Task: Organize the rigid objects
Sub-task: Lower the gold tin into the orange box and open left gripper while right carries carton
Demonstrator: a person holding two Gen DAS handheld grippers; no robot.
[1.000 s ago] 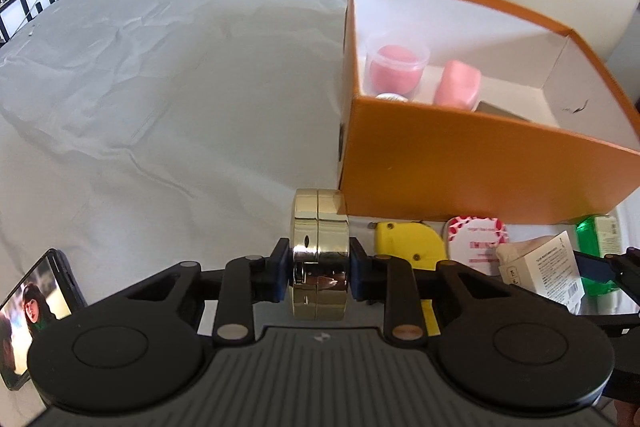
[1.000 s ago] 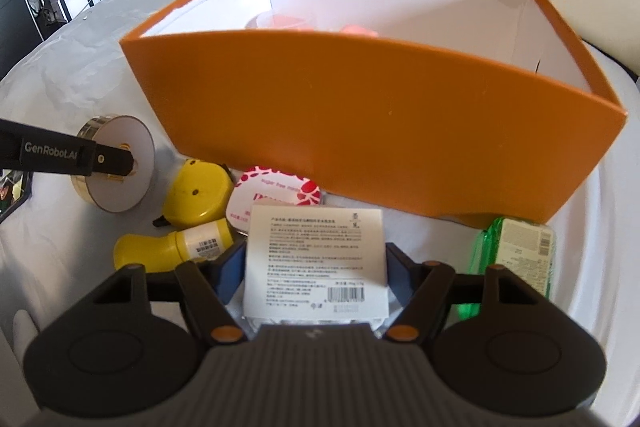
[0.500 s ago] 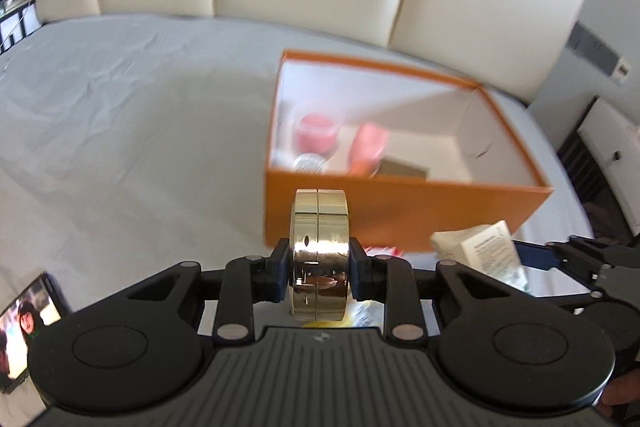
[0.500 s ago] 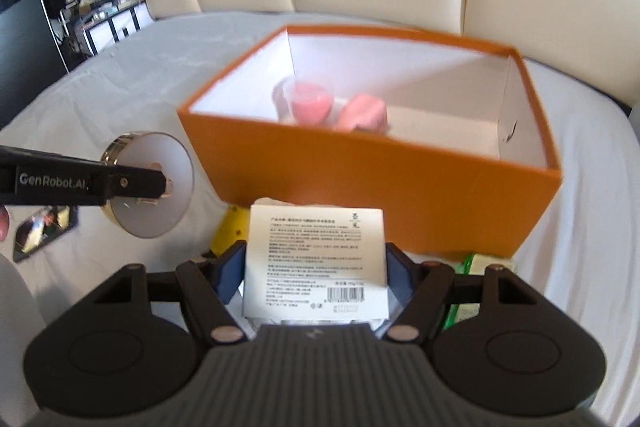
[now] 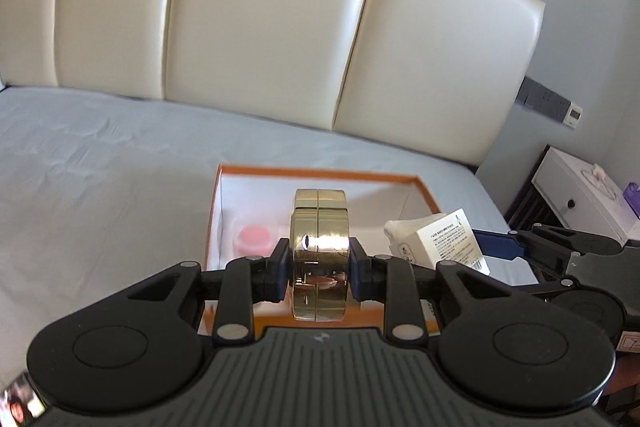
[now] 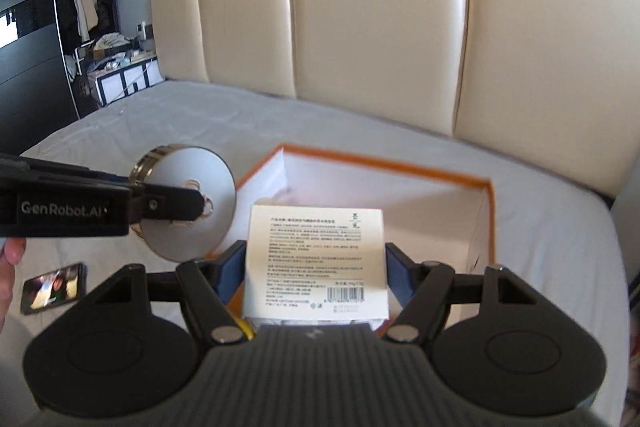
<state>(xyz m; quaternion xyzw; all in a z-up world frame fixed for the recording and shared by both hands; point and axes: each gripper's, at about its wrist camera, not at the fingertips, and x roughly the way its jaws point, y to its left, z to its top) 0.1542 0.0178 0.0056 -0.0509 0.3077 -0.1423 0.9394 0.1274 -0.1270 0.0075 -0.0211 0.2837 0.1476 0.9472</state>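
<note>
I see a gold round case [image 5: 319,247] on edge, a white printed carton [image 6: 316,261] upright, both above the near side of the open orange box [image 6: 486,227].

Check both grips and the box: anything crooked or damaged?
Nothing stands out. The gold tin sits square in the left gripper, the white carton in the right gripper, above the intact orange box.

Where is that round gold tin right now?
The round gold tin is clamped in the left gripper, raised in front of the orange box, left of the white carton in the right gripper.
</note>
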